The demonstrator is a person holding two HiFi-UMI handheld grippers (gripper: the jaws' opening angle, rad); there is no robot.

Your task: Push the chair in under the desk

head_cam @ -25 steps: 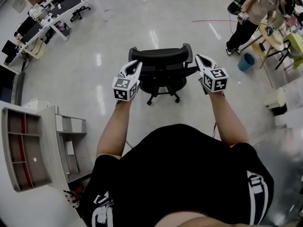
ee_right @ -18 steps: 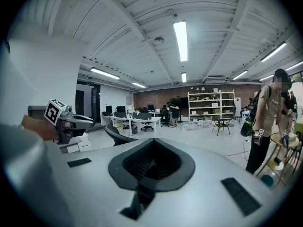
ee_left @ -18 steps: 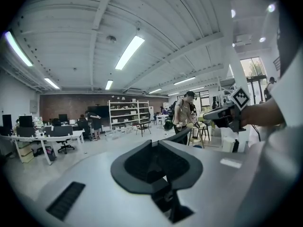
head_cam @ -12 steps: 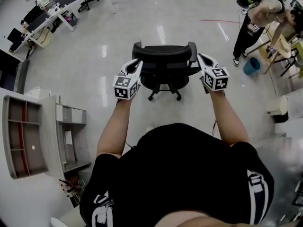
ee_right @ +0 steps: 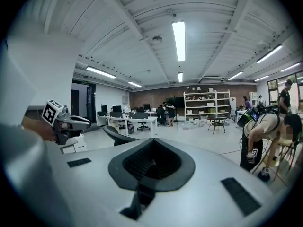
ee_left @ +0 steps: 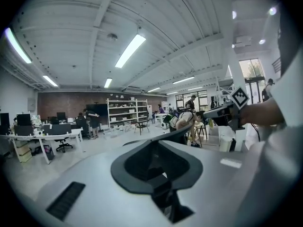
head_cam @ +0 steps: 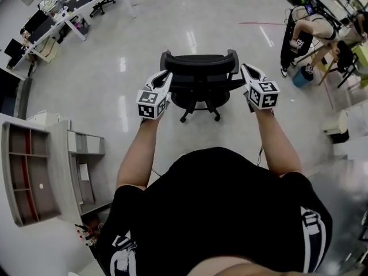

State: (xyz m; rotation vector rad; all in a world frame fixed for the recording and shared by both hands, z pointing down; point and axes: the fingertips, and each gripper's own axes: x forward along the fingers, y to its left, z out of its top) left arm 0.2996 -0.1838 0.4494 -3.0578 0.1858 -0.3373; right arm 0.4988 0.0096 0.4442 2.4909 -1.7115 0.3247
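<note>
A black office chair [head_cam: 200, 80] stands on the shiny floor in front of me, its back toward me. My left gripper [head_cam: 166, 76] rests against the left edge of the backrest and looks shut. My right gripper [head_cam: 245, 70] sits at the right edge by the armrest, also shut. Nothing shows between either pair of jaws. In the left gripper view the backrest's curved rim [ee_left: 176, 131] runs off to the right of the left gripper [ee_left: 154, 144]. In the right gripper view the chair back [ee_right: 115, 135] lies left of the right gripper [ee_right: 152, 141]. White desks [head_cam: 73, 9] stand far off at the upper left.
A grey shelf unit [head_cam: 33, 177] and a low cabinet [head_cam: 86, 154] stand close on my left. At the upper right a person [head_cam: 300, 32] bends over by a blue bin [head_cam: 299, 76] and some chairs. A white box [head_cam: 335, 125] sits on the floor at right.
The chair and both grippers have moved slightly forward across the floor together. The person at the upper right has bent down.
</note>
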